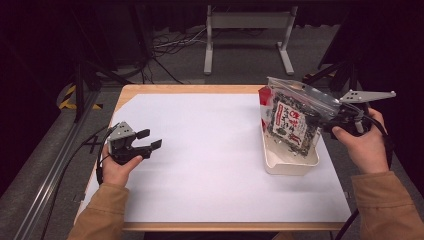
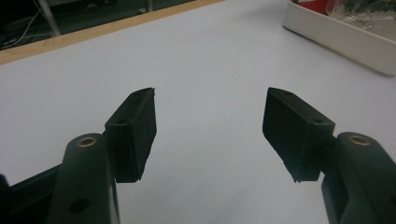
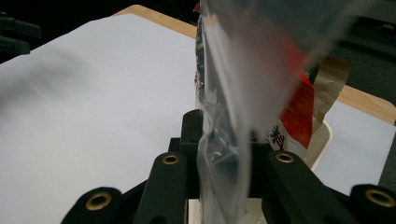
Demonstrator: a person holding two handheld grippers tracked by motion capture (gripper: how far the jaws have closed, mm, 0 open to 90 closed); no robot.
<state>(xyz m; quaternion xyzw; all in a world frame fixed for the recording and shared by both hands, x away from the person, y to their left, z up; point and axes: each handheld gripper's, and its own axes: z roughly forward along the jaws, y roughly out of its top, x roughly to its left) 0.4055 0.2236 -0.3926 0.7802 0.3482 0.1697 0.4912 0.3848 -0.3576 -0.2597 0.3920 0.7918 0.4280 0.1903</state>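
From the high view, your left gripper (image 1: 150, 140) sits near the left edge of the table (image 1: 200, 150), jaws apart and holding nothing, raised a little in your left hand (image 1: 116, 167). The white sheet between it and the tray (image 1: 292, 167) is bare, so you have open room across the middle and toward the near edge. Your right gripper (image 1: 327, 119) is over the right edge, clamped on the clear top strip of a snack bag (image 1: 290, 122). The bag hangs above the white tray, which lies close to the right edge; a red packet (image 1: 265, 100) stands in the tray's far end, just behind the bag. Beyond the far edge there is a grey metal frame (image 1: 247, 30) and loose cables on the floor.

In the left gripper view, your jaws stand wide apart over bare white surface, with the tray's wall (image 2: 336, 39) at the upper right and the wooden far edge at the upper left.

In the right gripper view, your jaws are closed on the bag's clear plastic (image 3: 233, 107), which blocks the middle; the red packet (image 3: 296, 114) and tray rim (image 3: 324, 140) show just past it, and open sheet lies to the left.
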